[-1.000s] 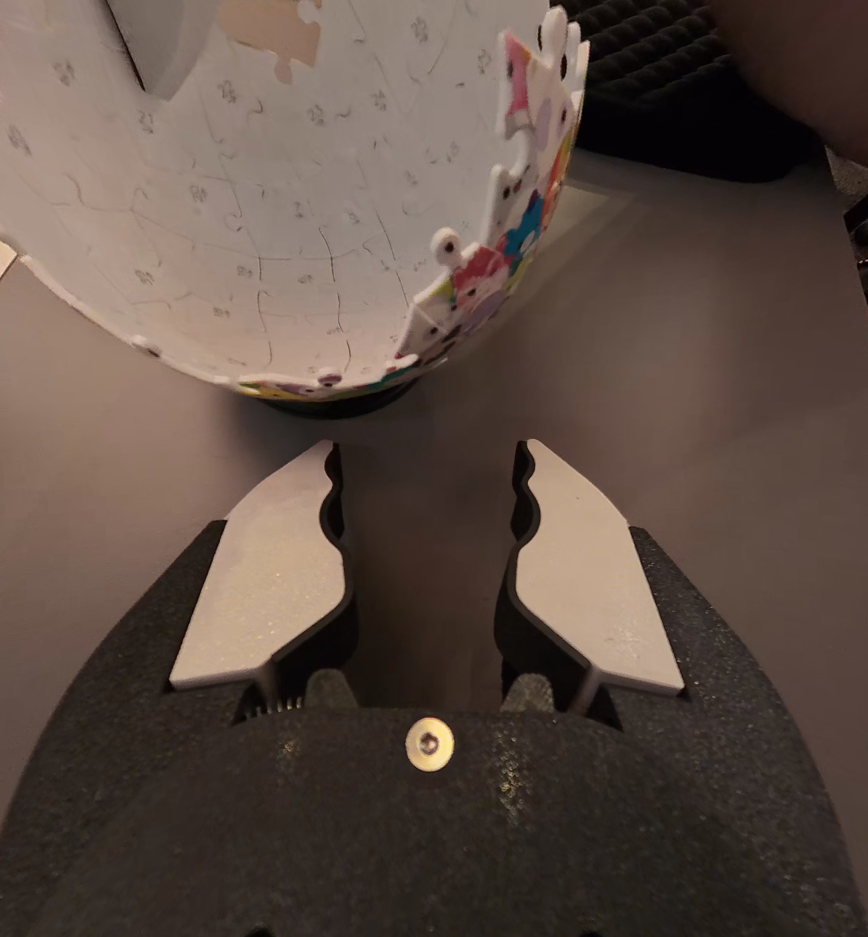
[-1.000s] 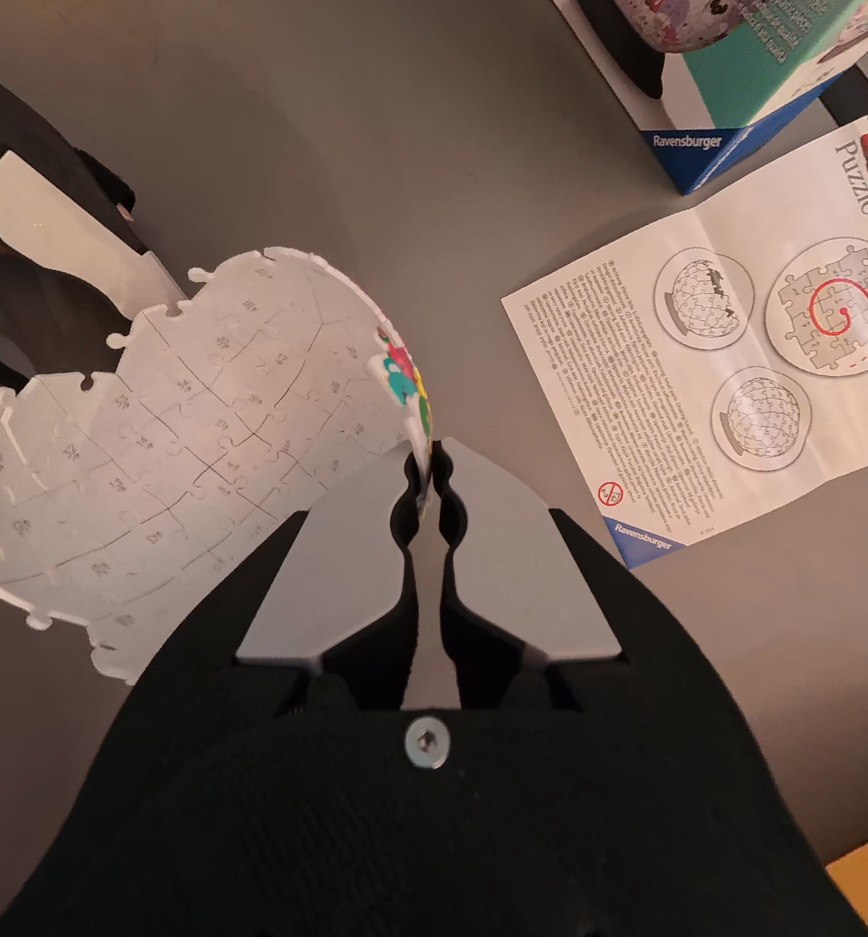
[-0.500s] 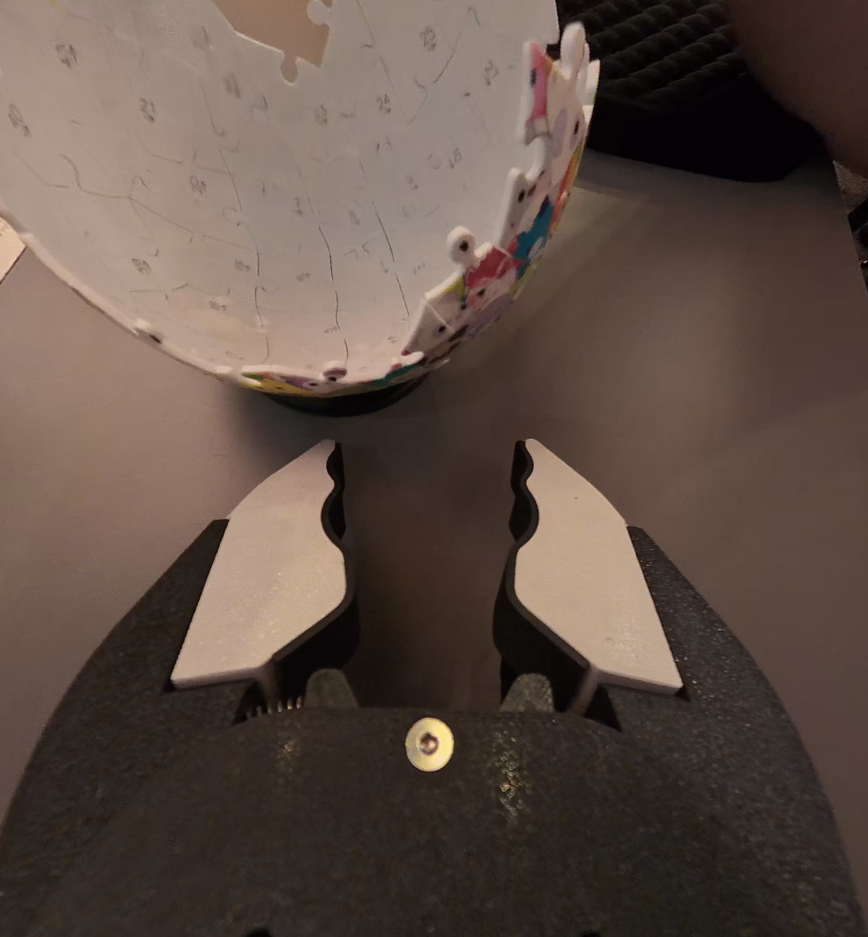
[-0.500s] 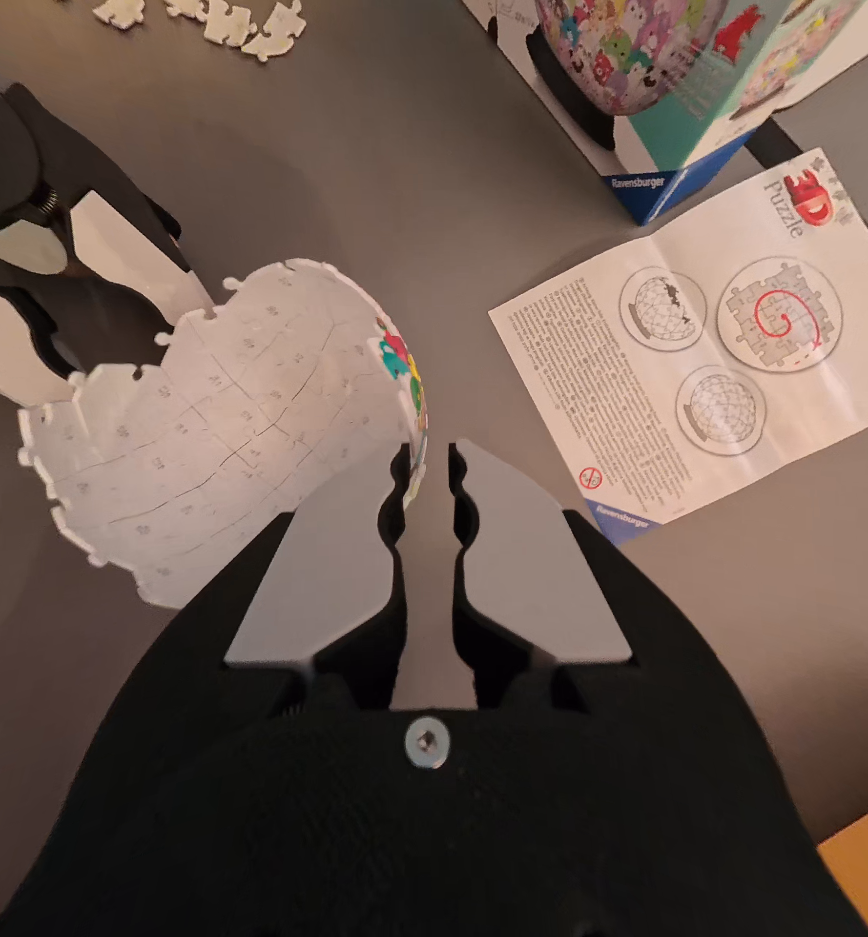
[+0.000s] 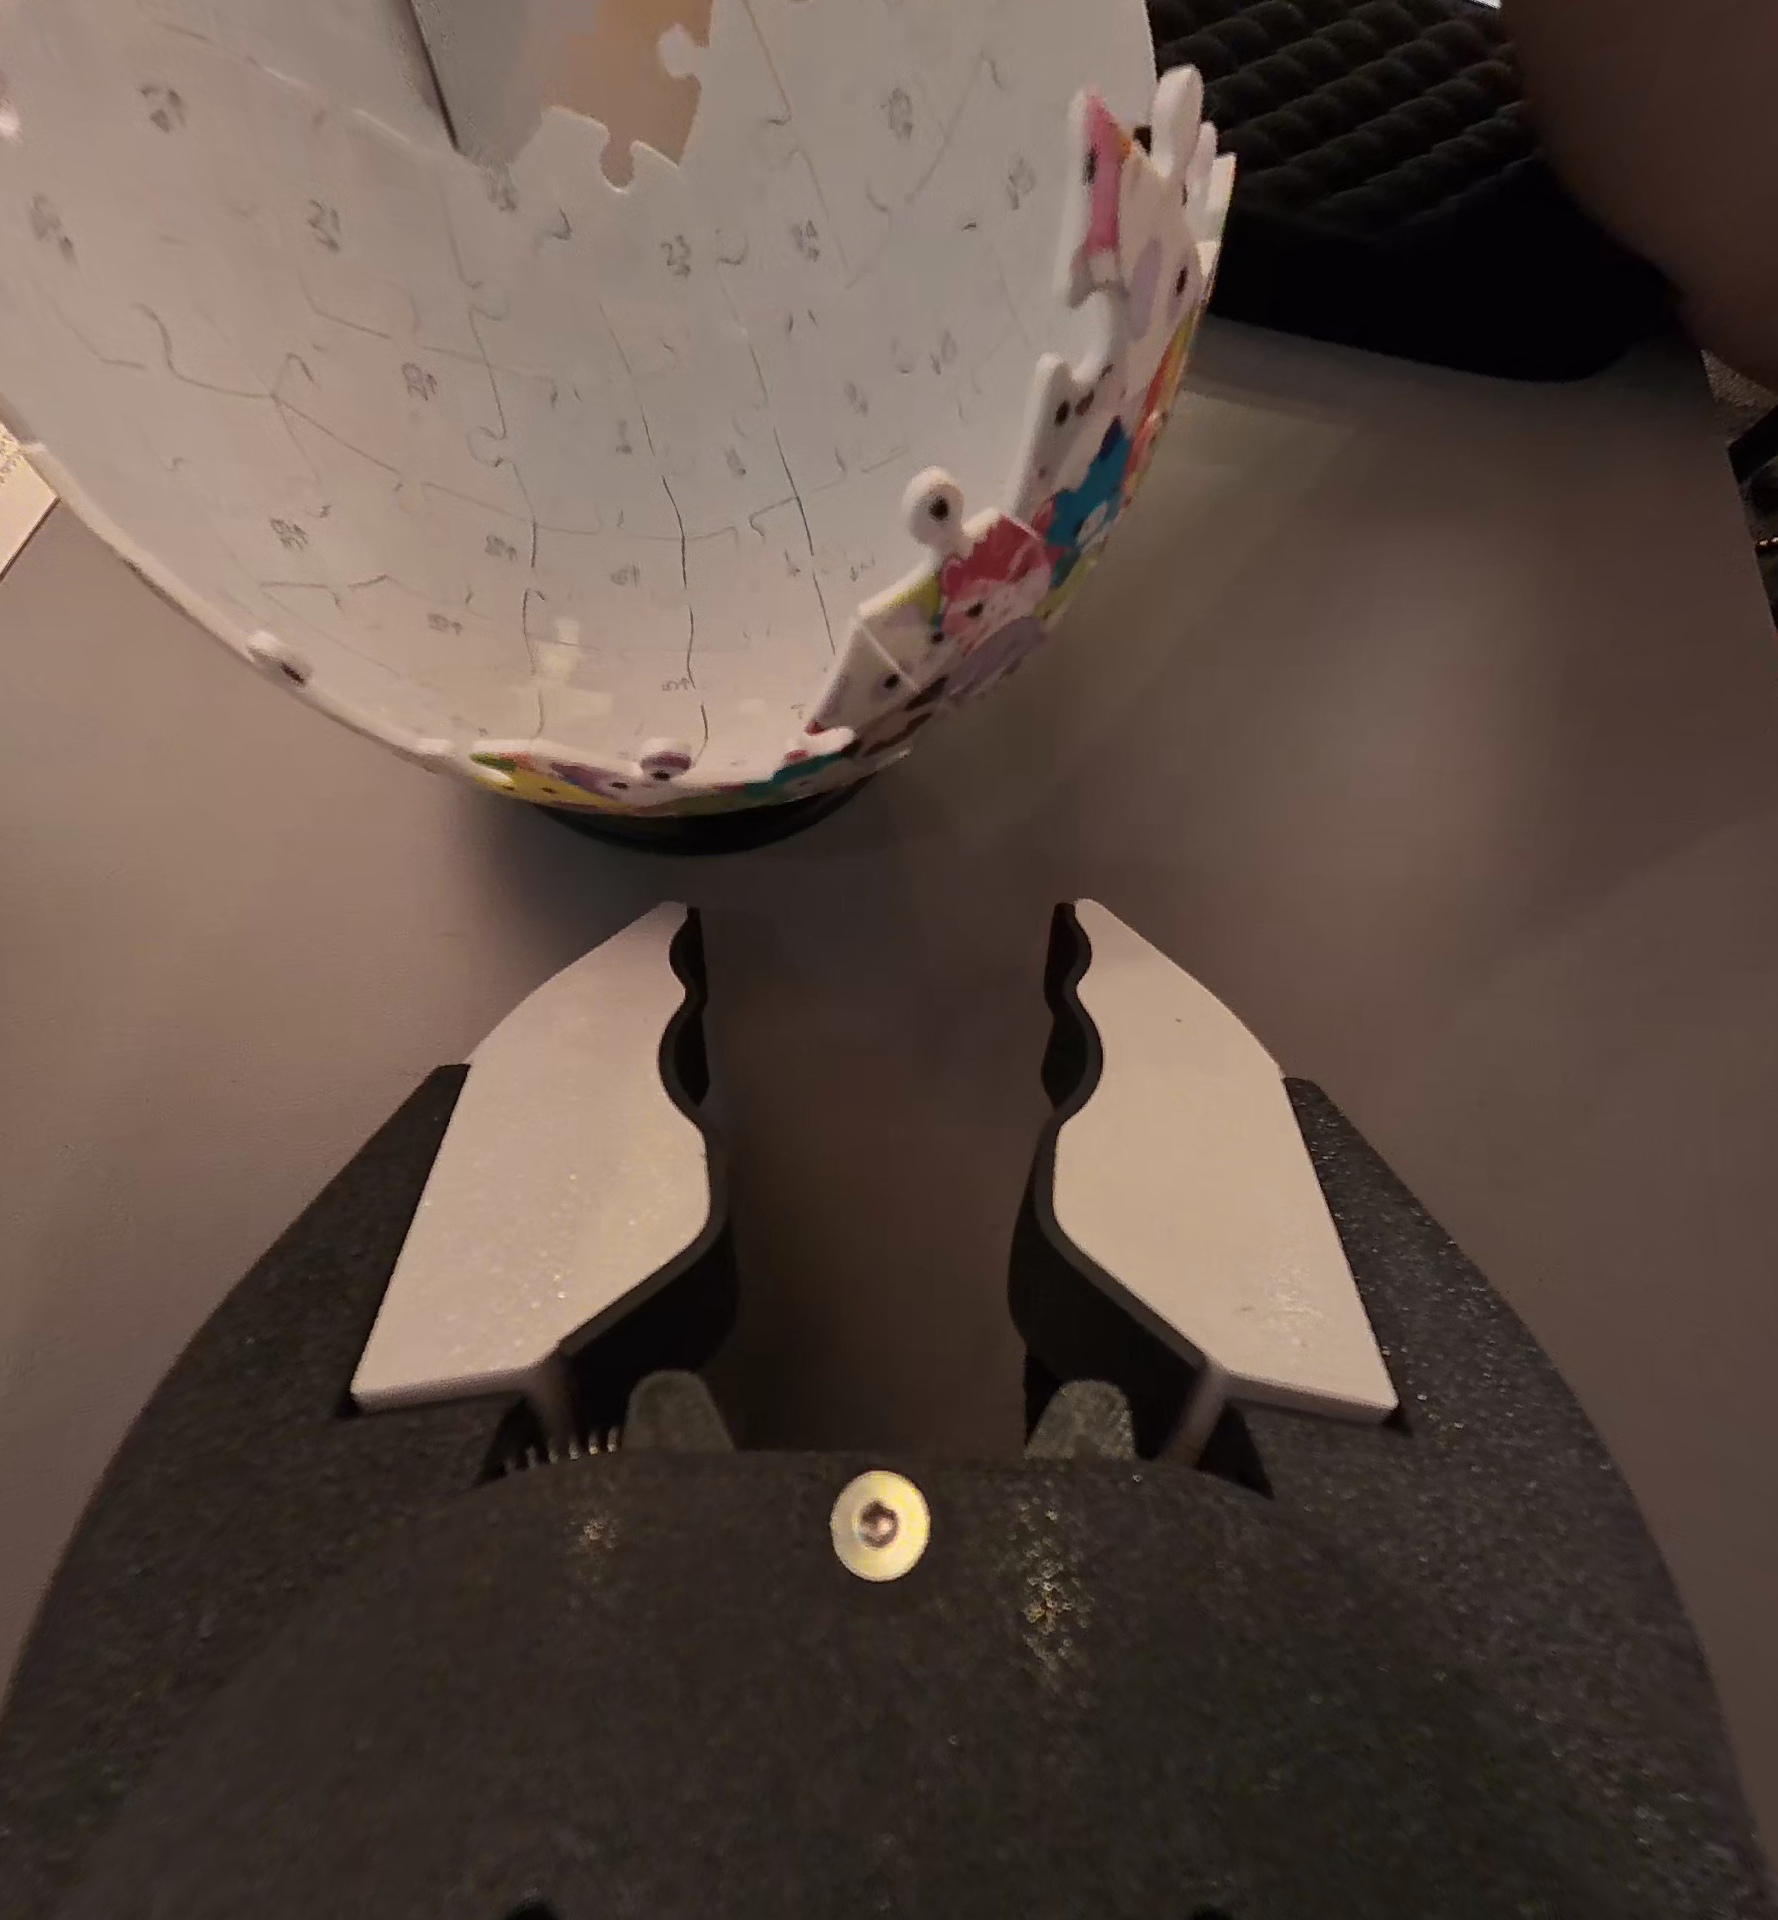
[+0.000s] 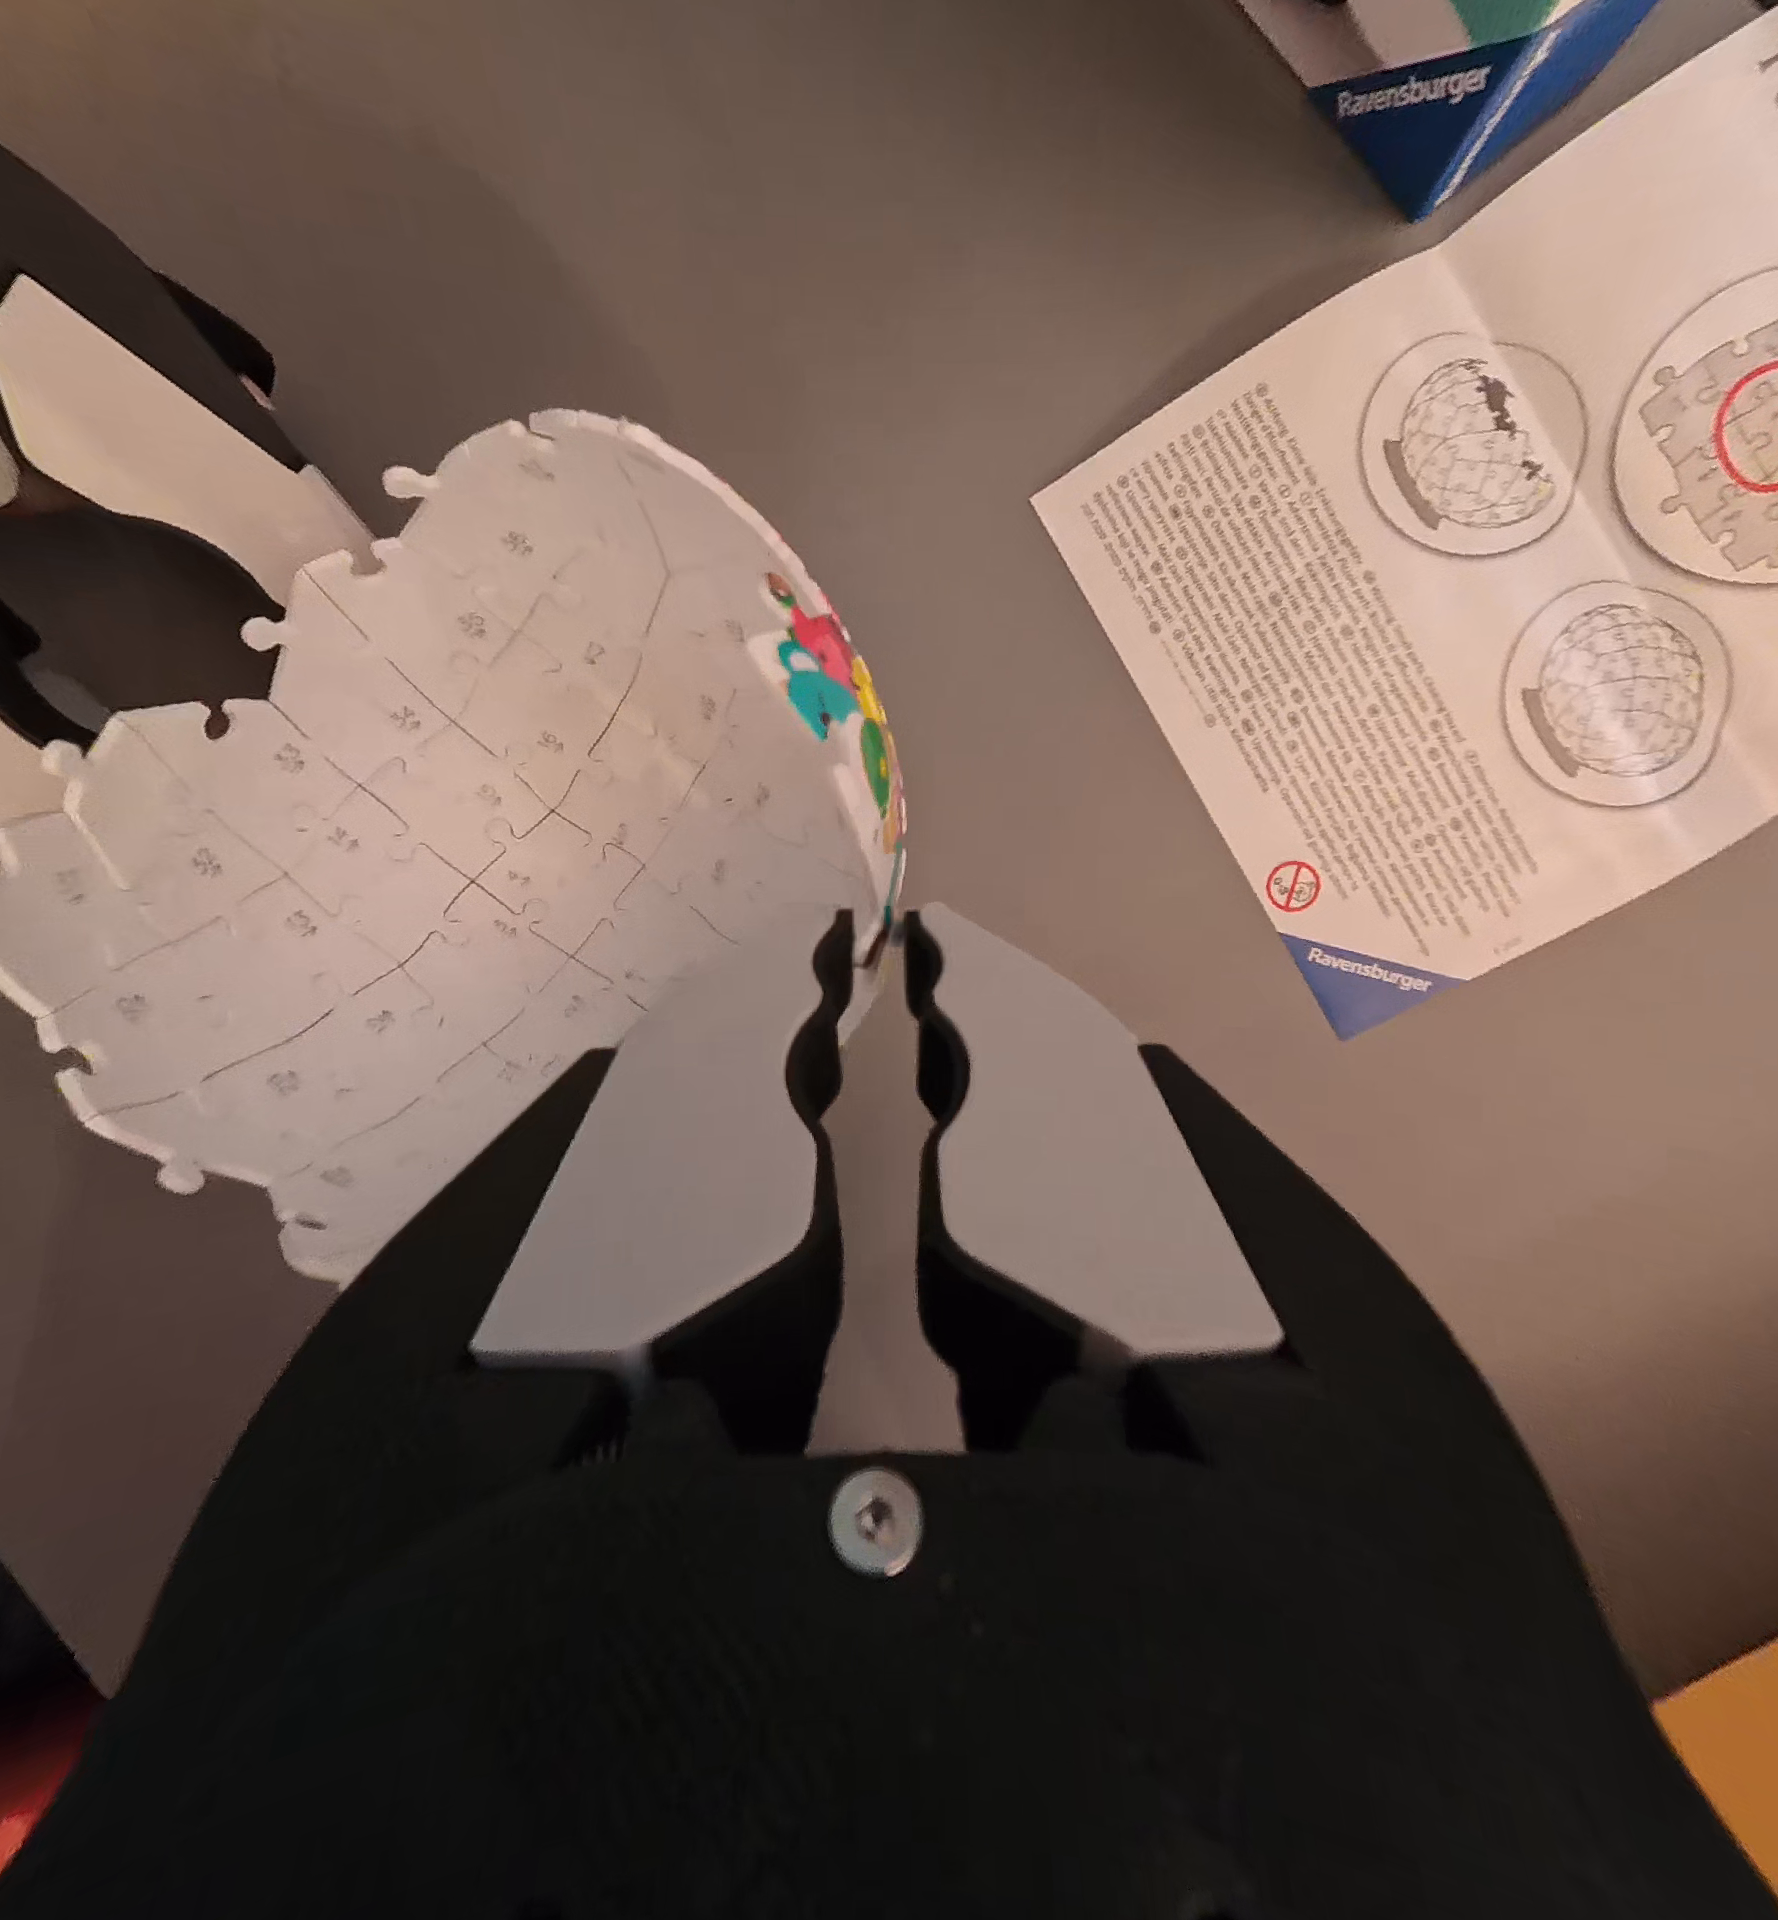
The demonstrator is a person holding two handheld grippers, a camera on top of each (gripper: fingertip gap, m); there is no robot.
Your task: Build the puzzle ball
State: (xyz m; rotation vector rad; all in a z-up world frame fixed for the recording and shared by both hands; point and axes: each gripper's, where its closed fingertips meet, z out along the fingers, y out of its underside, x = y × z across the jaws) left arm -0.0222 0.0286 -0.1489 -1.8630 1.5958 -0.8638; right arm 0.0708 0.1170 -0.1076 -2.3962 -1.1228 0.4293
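Both tools differ: your right tool (image 6: 877, 930) pinches the rim of the half-built white curved-piece puzzle ball (image 6: 428, 831). Your left tool (image 5: 877, 935) gapes wide, empty, near the ball's black stand (image 5: 698, 826).

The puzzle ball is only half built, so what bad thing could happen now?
The puzzle ball is an open shell that the right gripper pinches by one thin edge, so pieces might pop apart. It leans on its small black stand and could tip, since the left gripper is open and not holding it.
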